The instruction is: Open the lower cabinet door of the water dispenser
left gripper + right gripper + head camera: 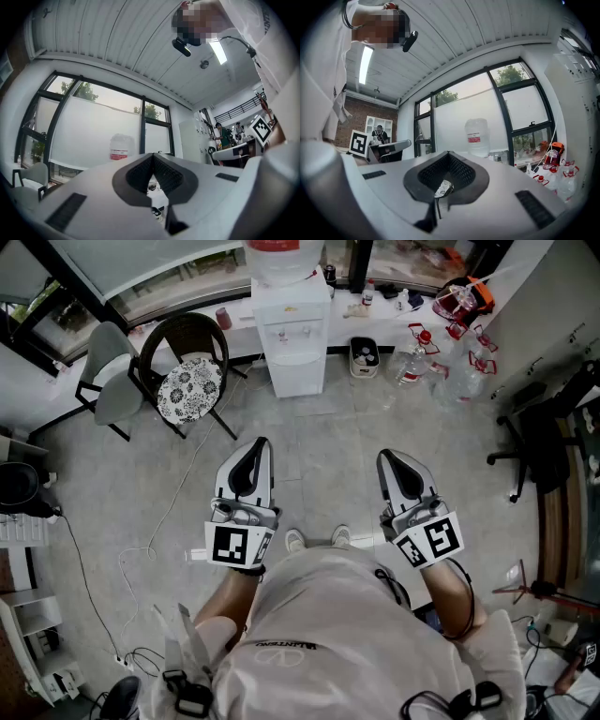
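Grey floor (328, 456) stretches to the water dispenser (292, 334) at the far window wall, with a wicker chair (187, 371) just left of it and clear bottles (441, 367) to its right. The left gripper (255, 454) and right gripper (392, 463) hover near the person, well apart from it, both jaws closed together on nothing.

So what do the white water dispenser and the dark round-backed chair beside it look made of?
White water dispenser: smooth, matte white shell, likely plastic or painted metal. Dark round-backed chair: thin curved dark-brown frame, possibly rattan or bentwood; its seat cushion looks like patterned fabric.
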The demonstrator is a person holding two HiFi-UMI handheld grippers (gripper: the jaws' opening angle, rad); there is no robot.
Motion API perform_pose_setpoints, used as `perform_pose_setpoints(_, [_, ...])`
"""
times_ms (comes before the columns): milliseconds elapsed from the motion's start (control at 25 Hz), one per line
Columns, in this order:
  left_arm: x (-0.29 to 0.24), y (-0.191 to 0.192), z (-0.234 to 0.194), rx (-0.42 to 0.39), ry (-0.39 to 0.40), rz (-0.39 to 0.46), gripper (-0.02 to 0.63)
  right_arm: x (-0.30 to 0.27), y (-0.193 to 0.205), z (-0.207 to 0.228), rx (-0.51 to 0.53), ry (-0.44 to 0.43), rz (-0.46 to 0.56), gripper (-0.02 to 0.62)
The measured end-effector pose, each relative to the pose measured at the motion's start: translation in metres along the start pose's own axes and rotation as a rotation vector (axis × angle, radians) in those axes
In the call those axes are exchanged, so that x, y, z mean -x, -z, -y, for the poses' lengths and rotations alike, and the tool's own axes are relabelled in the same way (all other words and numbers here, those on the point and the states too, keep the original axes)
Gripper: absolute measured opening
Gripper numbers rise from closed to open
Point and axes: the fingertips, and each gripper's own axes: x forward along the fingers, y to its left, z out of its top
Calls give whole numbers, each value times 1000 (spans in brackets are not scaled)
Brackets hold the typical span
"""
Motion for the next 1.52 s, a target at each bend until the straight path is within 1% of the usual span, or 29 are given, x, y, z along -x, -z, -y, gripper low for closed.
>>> perform_pose_setpoints(280, [13, -2, -15, 8, 31, 0, 2, -12, -4, -26, -11, -16, 17, 15])
perform_pose_setpoints(520, [19, -3, -28, 12, 79, 3, 2, -27, 2, -49, 9, -27, -4, 15])
perform_pose_setpoints(720, [16, 7, -36, 22, 89, -9, 2, -43, 11, -47, 33, -30, -33, 15])
perform_pose_setpoints(920, [-4, 19, -38, 29, 87, -17, 2, -74, 5, -32, 69, -53, -9, 15])
perform_pose_setpoints(1000, [-17, 24, -36, 29, 82, -23, 2, -86, 4, -21, 63, -63, 0, 15])
perform_pose_setpoints(1120, [-48, 30, -32, 33, 73, -38, 2, -105, 0, 9, 42, -73, 12, 15])
perform_pose_setpoints(1240, [-82, 37, -30, 15, 62, -41, 2, -124, -3, 41, 44, -92, 18, 15])
perform_pose_setpoints(1400, [-129, 48, -32, -2, 37, -42, 2, -149, -7, 81, 72, -138, 17, 15])
perform_pose_setpoints(1520, [-162, 56, -30, -13, 8, -47, 2, -164, -7, 111, 69, -170, 17, 15])
